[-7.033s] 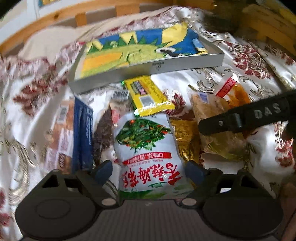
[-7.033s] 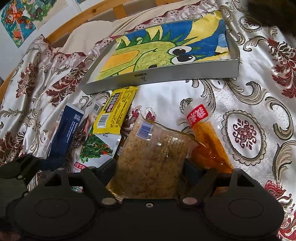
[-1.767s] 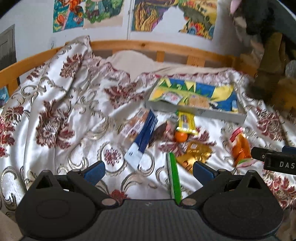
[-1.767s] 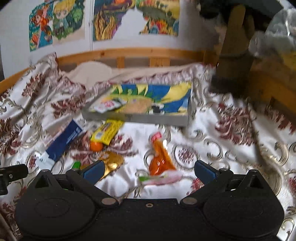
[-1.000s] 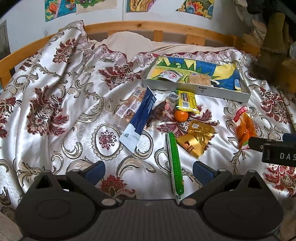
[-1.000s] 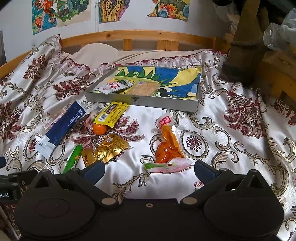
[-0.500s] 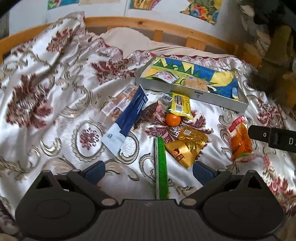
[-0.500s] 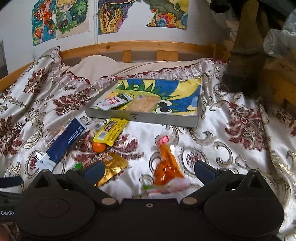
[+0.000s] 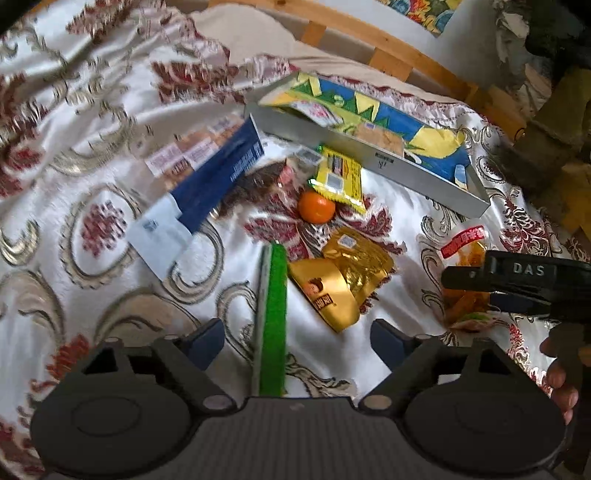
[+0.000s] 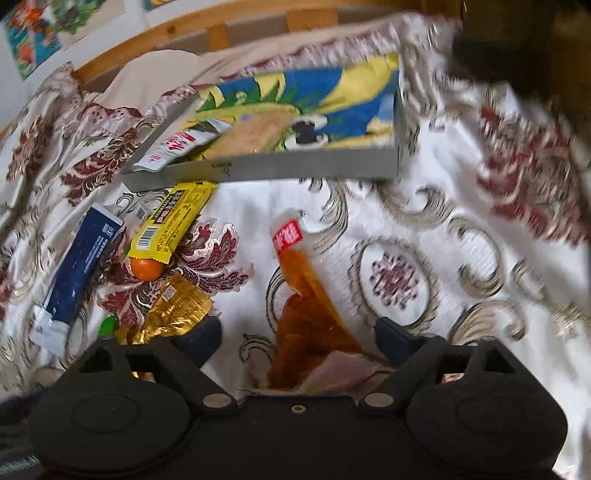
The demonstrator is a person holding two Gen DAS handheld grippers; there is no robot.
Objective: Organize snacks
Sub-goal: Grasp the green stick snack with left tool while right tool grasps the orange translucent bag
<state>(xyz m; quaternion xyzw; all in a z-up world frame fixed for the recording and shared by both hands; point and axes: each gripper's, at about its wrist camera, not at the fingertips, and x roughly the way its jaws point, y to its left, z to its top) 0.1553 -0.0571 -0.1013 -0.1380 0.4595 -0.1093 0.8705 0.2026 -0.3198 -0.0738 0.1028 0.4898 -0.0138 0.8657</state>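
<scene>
Grippers, left (image 9: 297, 334) and right (image 10: 297, 334), were closing, still apart, over a green stick pack (image 9: 273, 317) and an orange snack bag (image 10: 306, 314) below the tray (image 10: 314, 166); clamping seemingly came next.

Left gripper (image 9: 297, 334) tilted downward, jaws closing, pads pressing nothing. Right gripper (image 10: 297, 334) likewise, jaws closing, nothing clamped.

a white satin bedspread (image 9: 92, 122) with maroon and gold floral scrolls covers the bed. at the far side runs a wooden bed rail (image 9: 369, 37), with colourful drawings (image 10: 33, 33) on the wall beyond.
</scene>
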